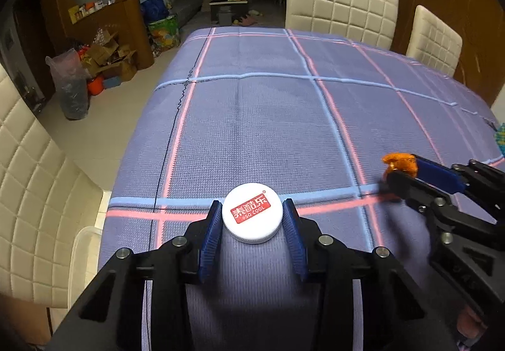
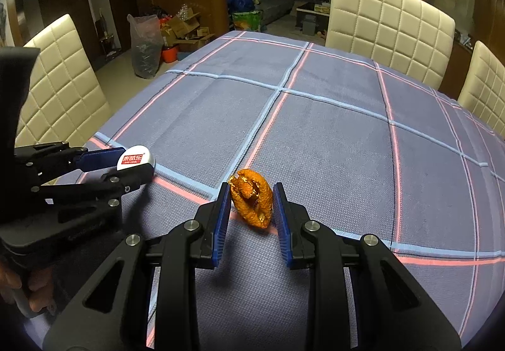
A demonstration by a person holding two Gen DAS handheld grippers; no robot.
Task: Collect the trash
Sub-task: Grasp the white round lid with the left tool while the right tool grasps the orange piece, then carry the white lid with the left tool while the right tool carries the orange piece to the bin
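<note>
A white bottle cap [image 1: 251,213] with a red label lies on the plaid tablecloth [image 1: 268,117], near the table's front edge. My left gripper [image 1: 251,209] is shut on it, with a blue pad pressed against each side. The right wrist view shows the same cap [image 2: 134,158] in the left gripper [image 2: 135,165] at the far left. A crumpled piece of orange peel [image 2: 252,202] sits on the cloth, and my right gripper [image 2: 251,190] is shut on it. In the left wrist view, the peel [image 1: 398,161] and the right gripper [image 1: 399,169] are at the right edge.
Cream quilted chairs [image 1: 337,1] [image 2: 60,79] stand along the far and left sides of the table. A translucent plastic bin [image 1: 83,253] sits beside the table's left edge. A grey plastic bag [image 2: 145,45] and cardboard boxes [image 2: 186,29] are on the floor beyond. A hand [image 2: 31,297] holds the left gripper's handle.
</note>
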